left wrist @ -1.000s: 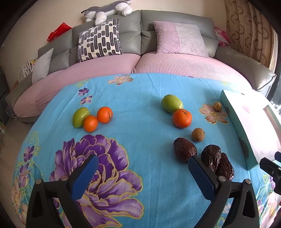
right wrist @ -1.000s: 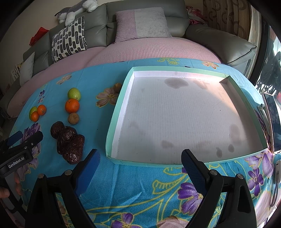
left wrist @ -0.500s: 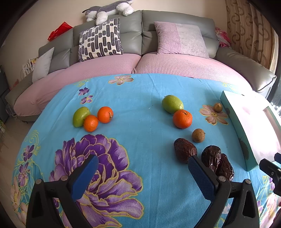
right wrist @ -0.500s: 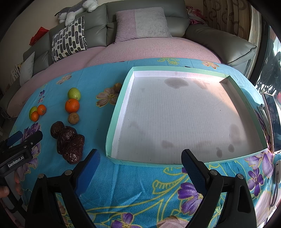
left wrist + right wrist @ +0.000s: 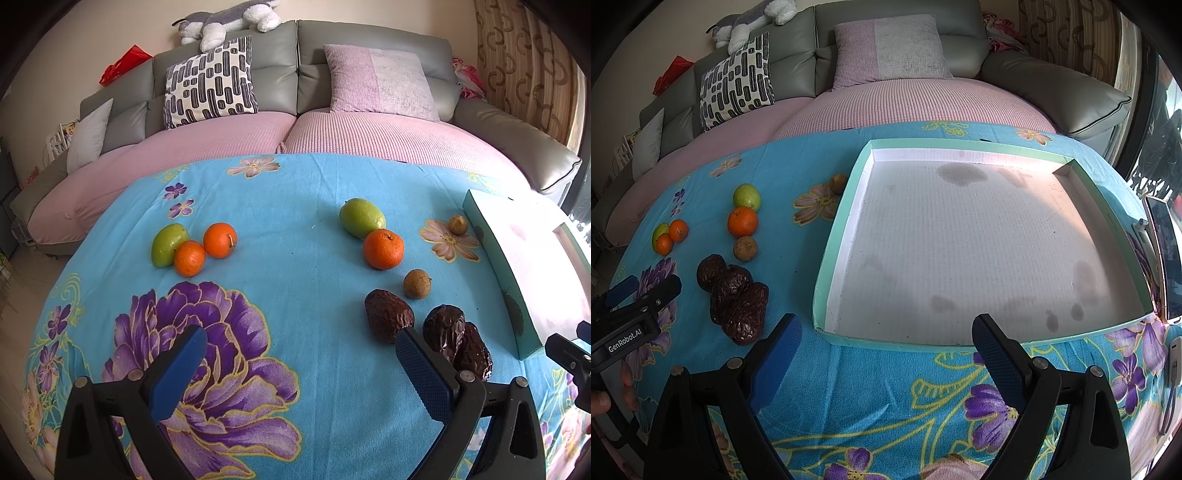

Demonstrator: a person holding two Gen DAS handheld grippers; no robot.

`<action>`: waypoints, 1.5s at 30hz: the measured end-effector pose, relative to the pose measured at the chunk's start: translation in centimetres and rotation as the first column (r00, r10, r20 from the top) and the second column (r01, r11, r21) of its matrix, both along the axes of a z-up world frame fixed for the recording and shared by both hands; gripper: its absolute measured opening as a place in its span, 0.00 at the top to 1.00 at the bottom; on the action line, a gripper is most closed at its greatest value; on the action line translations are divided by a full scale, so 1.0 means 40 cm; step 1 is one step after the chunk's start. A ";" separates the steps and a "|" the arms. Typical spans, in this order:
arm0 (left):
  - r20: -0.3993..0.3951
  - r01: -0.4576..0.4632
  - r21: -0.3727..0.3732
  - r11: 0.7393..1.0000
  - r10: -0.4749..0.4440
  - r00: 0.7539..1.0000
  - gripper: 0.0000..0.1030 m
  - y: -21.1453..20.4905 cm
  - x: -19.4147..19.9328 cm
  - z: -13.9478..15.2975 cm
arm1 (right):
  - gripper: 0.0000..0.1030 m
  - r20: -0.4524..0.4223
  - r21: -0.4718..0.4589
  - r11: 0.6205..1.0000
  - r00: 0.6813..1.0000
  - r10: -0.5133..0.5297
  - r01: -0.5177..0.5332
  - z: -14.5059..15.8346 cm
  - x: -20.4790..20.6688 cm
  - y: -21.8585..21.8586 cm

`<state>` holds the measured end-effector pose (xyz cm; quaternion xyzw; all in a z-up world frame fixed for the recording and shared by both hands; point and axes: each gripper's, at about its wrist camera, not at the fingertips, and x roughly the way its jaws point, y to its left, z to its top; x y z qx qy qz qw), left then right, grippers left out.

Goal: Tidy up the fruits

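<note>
Fruits lie on a blue flowered cloth. At the left, a green fruit touches two small oranges. Farther right sit a larger green fruit, a big orange, a brown round fruit, another small brown one, and three dark wrinkled dates. My left gripper hovers open and empty near the dates. The mint-edged tray is empty; my right gripper stands open at its near edge. The same dates show left of the tray.
A grey sofa with pink covers and cushions runs behind the table. A phone and a cable lie at the table's right edge. A hand holds the left gripper's body. Bare cloth spreads between the two fruit groups.
The left wrist view has shifted very slightly; the fruits sit a touch lower in it. Both grippers stay open and nothing has been picked up.
</note>
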<state>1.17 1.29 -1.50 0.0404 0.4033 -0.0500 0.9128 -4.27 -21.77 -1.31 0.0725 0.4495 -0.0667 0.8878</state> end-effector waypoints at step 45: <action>0.047 -0.072 -0.053 0.996 0.074 0.996 0.00 0.020 0.100 0.120 | 0.13 0.146 0.052 0.978 0.970 0.193 -0.202 0.069 0.032 0.121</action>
